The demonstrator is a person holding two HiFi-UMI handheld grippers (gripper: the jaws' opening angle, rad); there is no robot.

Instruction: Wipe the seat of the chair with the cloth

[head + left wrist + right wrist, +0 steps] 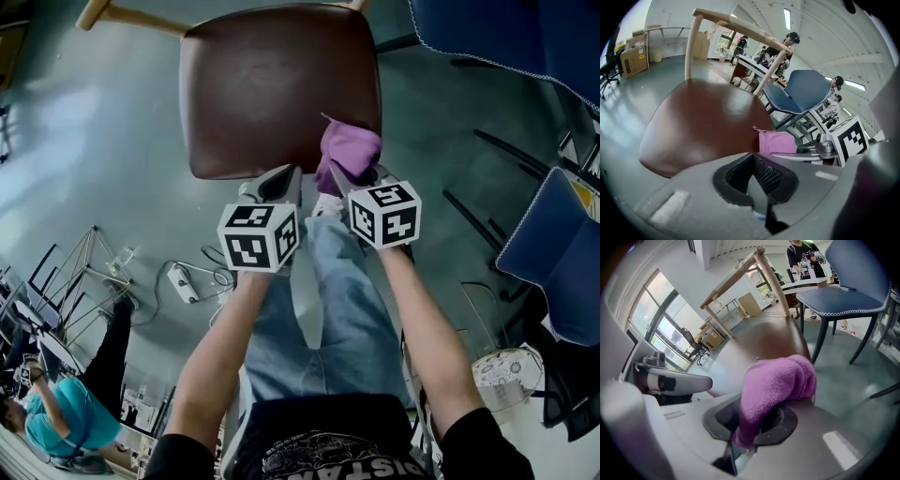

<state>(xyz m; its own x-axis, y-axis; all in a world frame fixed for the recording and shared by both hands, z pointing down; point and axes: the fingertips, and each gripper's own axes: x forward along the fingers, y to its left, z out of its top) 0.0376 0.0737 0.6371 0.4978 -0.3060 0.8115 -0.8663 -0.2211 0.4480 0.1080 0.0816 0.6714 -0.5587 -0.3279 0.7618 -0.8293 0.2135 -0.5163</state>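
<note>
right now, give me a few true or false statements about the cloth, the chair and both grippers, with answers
1. The purple cloth is clamped in the jaws of the right gripper. True.
2. The left gripper holds a second cloth. False: its jaws are together with nothing between them.
3. The seat is brown. True.
4. The cloth lies spread flat in the middle of the seat. False: it is bunched up at the seat's near right corner, in the right gripper.
5. A blue chair stands near the brown one. True.
</note>
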